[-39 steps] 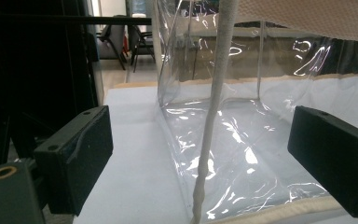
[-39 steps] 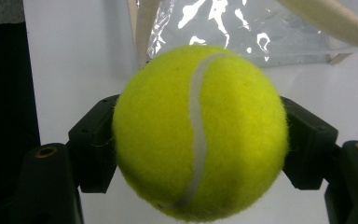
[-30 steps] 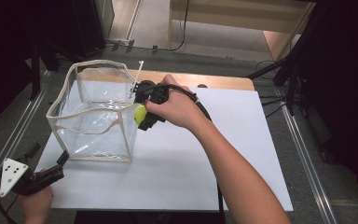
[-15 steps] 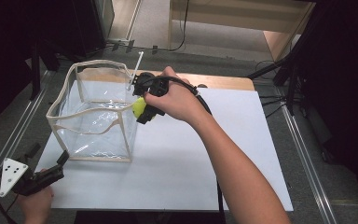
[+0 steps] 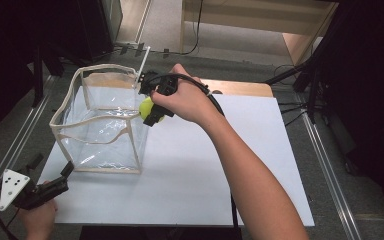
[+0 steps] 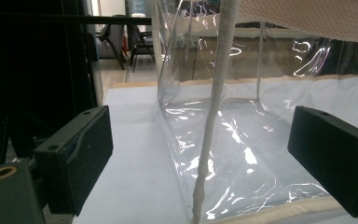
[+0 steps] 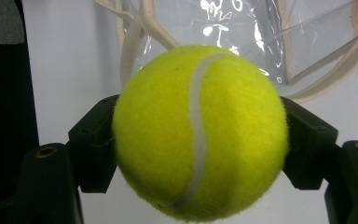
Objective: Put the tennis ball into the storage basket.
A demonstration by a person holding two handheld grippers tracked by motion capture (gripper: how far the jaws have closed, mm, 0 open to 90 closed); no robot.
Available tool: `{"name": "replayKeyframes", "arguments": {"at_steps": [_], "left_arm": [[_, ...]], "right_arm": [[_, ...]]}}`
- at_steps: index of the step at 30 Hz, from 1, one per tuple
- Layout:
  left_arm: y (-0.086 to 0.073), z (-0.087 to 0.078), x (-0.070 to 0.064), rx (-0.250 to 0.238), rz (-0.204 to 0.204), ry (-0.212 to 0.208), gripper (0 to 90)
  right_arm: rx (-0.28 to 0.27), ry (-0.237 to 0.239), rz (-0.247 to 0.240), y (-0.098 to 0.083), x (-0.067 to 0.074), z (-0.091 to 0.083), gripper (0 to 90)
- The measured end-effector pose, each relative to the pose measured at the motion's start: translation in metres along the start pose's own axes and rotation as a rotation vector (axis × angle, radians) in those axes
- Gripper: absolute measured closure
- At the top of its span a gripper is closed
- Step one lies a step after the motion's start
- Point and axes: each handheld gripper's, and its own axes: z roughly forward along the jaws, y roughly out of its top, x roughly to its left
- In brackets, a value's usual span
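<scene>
A tennis ball (image 7: 199,132) sits clamped between the jaws of the right hand-held gripper (image 5: 151,111), held up at the right rim of a clear bag (image 5: 100,125), just left of centre in the high view. Its height there, off the bench (image 5: 205,170), suggests it is meant to go in over the rim. The bag stands open and upright with cream edging, seemingly empty. At lower left, the left hand-held gripper (image 5: 55,186) rests low with jaws wide apart, facing the bag's near corner seam (image 6: 212,116), perhaps ready to steady it.
</scene>
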Motion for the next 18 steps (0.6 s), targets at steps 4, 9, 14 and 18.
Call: {"name": "replayKeyframes", "arguments": {"at_steps": [4, 9, 14, 18], "left_arm": [[0.000, 0.000, 0.000, 0.003, 0.000, -0.001, 6.9], [0.000, 0.000, 0.000, 0.002, -0.003, -0.001, 6.9], [0.000, 0.000, 0.001, 0.001, -0.003, -0.002, 6.9], [0.000, 0.000, 0.001, 0.001, -0.005, -0.002, 6.9]], "right_arm": [[0.001, 0.000, 0.008, 0.003, -0.003, -0.002, 23.9], [0.008, -0.004, 0.014, 0.007, -0.005, -0.005, 23.9], [0.003, -0.013, 0.008, 0.012, -0.008, -0.010, 23.9], [0.006, -0.017, 0.006, 0.016, -0.009, -0.013, 23.9]]}}
